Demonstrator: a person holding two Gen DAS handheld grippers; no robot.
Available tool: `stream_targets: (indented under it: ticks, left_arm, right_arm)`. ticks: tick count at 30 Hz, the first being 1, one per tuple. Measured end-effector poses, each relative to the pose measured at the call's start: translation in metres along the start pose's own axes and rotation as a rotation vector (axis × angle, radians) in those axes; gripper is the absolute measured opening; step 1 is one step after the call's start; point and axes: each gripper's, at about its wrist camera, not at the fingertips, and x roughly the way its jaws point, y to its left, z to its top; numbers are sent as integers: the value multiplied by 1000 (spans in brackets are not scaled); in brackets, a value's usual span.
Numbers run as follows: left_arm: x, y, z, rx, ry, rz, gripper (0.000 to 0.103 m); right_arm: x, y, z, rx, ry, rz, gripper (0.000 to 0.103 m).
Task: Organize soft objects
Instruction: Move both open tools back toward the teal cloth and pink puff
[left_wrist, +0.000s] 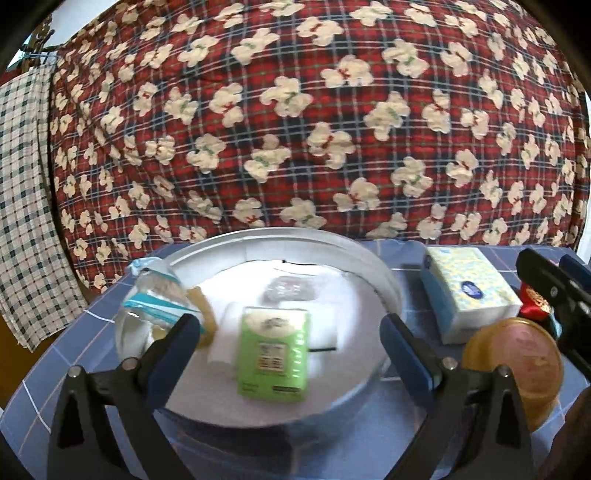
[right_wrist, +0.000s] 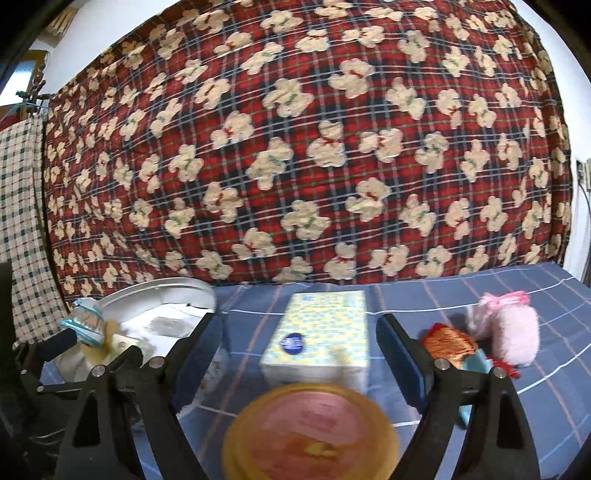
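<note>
Fingers of the left gripper (left_wrist: 290, 334) stand released over the round white basin (left_wrist: 388, 280) holding a green tissue pack (left_wrist: 274, 354). Fingers of the right gripper (right_wrist: 299, 341) stand released, framing the tissue box (right_wrist: 319, 332) mid-desk; a pink plush (right_wrist: 511, 328) lies toward the desk's right edge.

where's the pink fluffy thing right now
Only in the right wrist view, at far right: the pink fluffy toy lies on the blue cloth, beside the orange tassel.

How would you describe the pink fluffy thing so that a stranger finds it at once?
Start from the blue checked tablecloth in front of the red bear-print blanket. Go to its right side, past the yellow tissue pack. The pink fluffy toy lies there beside an orange tasselled item; only it is furry, with a pink bow.
</note>
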Motion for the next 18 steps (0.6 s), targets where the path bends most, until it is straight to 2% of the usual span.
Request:
stream_targets:
  ticks: [11,18]
  left_arm:
    - [-12,-38,-3,17,10,-64,101]
    - [-18,-64,-4,44,10,-115,101]
  right_arm:
    - [-13,-45,4,-12,-24,-71,87]
    - [-20,-88,7,18,-29,-142,87]
